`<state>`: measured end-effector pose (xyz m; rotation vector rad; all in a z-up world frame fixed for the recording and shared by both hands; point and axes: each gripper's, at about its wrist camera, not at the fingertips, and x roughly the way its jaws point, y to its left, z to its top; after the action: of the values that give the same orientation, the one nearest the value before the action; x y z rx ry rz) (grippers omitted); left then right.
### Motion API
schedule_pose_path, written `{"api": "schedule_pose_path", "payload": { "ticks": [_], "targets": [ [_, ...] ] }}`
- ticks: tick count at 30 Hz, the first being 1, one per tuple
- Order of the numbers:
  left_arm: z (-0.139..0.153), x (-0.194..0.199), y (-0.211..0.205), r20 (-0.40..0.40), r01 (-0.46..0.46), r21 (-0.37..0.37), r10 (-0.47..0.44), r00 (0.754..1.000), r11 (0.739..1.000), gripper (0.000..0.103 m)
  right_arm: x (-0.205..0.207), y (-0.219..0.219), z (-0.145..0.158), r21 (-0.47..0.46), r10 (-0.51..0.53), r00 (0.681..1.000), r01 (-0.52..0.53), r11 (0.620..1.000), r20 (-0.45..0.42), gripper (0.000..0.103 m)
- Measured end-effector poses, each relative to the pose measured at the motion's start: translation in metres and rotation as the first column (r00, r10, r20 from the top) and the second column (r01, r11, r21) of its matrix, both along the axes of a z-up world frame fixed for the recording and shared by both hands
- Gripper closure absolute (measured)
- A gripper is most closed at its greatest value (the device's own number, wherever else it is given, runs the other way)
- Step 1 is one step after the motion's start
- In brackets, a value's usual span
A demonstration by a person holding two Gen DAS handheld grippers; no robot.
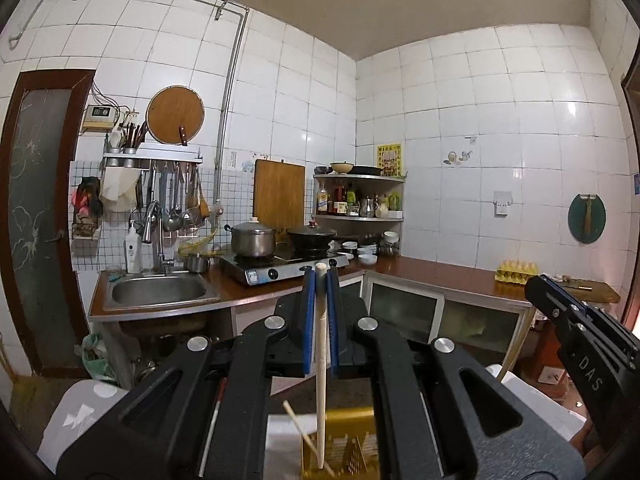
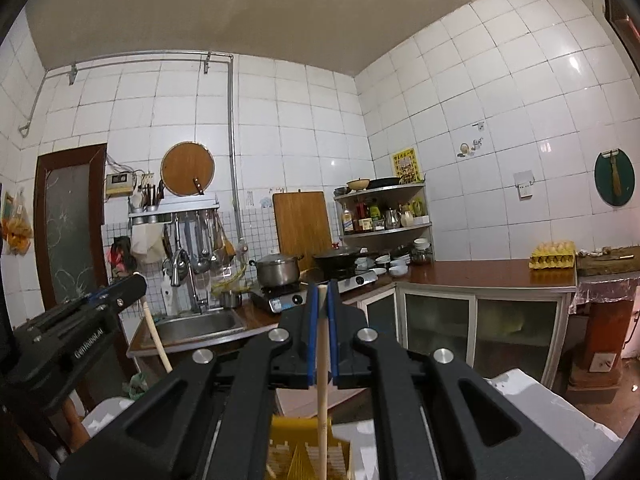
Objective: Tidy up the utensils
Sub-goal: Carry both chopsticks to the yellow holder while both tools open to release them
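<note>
In the left wrist view my left gripper is shut on a pale wooden chopstick. The stick stands upright, with its lower end over a yellow slotted utensil basket. A second chopstick leans in that basket. My right gripper is shut on another pale chopstick, also upright above the yellow basket. Each gripper shows in the other's view: the right gripper at the right edge, the left gripper at the left with its chopstick hanging below it.
The basket rests on a white foam box. Ahead are a sink, a stove with a steel pot and a black wok, hanging ladles, a corner shelf of bottles and an egg tray.
</note>
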<state>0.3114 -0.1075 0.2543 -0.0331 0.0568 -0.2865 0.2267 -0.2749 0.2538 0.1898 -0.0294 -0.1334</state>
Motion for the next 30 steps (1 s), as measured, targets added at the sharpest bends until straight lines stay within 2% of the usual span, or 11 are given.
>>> {"api": "schedule_pose_path", "payload": {
  "ticks": [3,9,19,25,26,27,28,29,30],
  "targets": [
    [-0.012,0.026,-0.010,-0.017,0.003,0.008,-0.003,1.000,1.000,0.098,0.021,-0.004,-0.006,0.008,0.010,1.000,-0.010,1.000,-0.007,0.098],
    [-0.061,0.071,-0.019,-0.106,0.017,0.031,-0.013,0.994,0.999,0.098,0.058,-0.010,-0.039,0.002,-0.003,0.998,0.003,1.000,-0.058,0.098],
    [-0.123,0.095,-0.007,-0.239,0.013,0.068,0.004,0.971,0.998,0.098,0.086,-0.004,-0.088,-0.055,-0.009,0.980,-0.002,0.998,-0.201,0.098],
    [-0.138,0.095,0.001,-0.291,0.001,0.090,0.026,0.956,0.996,0.096,0.091,-0.010,-0.111,-0.033,-0.010,0.955,0.000,0.999,-0.297,0.096],
    [-0.138,0.093,0.003,-0.302,0.003,0.089,0.024,0.953,0.996,0.090,0.089,-0.012,-0.113,-0.029,-0.011,0.950,0.002,1.000,-0.313,0.096],
    [-0.136,0.090,0.006,-0.311,0.004,0.086,0.023,0.950,0.996,0.076,0.088,-0.013,-0.114,-0.024,-0.009,0.947,0.002,1.000,-0.320,0.095],
    [-0.133,0.087,0.009,-0.314,0.003,0.080,0.022,0.949,0.997,0.066,0.085,-0.016,-0.113,-0.014,-0.010,0.945,0.005,1.000,-0.328,0.093],
    [-0.128,0.079,0.014,-0.308,-0.005,0.068,0.025,0.951,0.998,0.046,0.080,-0.018,-0.111,-0.010,-0.020,0.942,0.018,1.000,-0.334,0.074],
    [-0.122,0.072,0.019,-0.298,-0.007,0.056,0.023,0.954,0.998,0.032,0.076,-0.020,-0.109,-0.007,-0.029,0.941,0.028,1.000,-0.337,0.043]
  ]
}}
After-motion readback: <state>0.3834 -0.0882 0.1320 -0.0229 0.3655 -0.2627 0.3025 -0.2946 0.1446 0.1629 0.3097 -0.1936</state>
